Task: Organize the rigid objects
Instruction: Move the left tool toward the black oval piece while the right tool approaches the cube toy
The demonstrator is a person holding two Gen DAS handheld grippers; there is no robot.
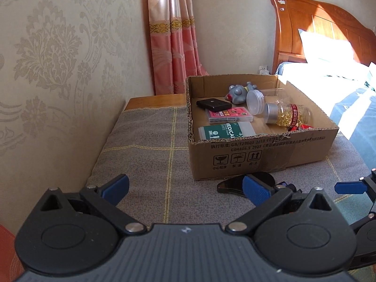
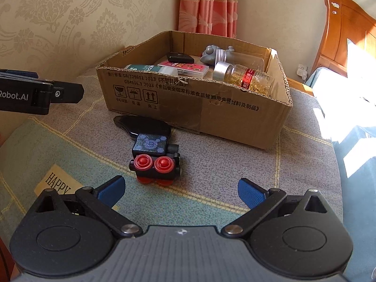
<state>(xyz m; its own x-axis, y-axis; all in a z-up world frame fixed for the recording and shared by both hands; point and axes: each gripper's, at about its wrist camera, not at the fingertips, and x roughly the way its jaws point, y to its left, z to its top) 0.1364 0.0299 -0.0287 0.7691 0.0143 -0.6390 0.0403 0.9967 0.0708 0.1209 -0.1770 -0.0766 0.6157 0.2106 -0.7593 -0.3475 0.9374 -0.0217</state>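
A shallow cardboard box point(image 1: 258, 155) point(image 2: 211, 117) stands on a cloth-covered table. It holds a glass jar of gold capsules point(image 1: 287, 115) point(image 2: 246, 78), a clear jar point(image 1: 256, 98), a grey toy point(image 1: 237, 92) point(image 2: 210, 52), a black case point(image 1: 212, 104) point(image 2: 179, 57), a pink box point(image 1: 229, 115) point(image 2: 185, 67) and a green medical pack point(image 1: 221, 131) point(image 2: 145, 68). A black and red toy block point(image 2: 154, 158) and a flat black object point(image 2: 143, 125) point(image 1: 230, 184) lie in front of the box. My right gripper point(image 2: 181, 191) is open just behind the block. My left gripper point(image 1: 185, 188) is open and empty.
The grey checked cloth point(image 1: 145, 145) covers the table, with a wallpapered wall point(image 1: 58, 70) at left. A bed with a wooden headboard point(image 1: 329, 28) is at right. The left gripper's body point(image 2: 30, 94) shows at the right wrist view's left edge.
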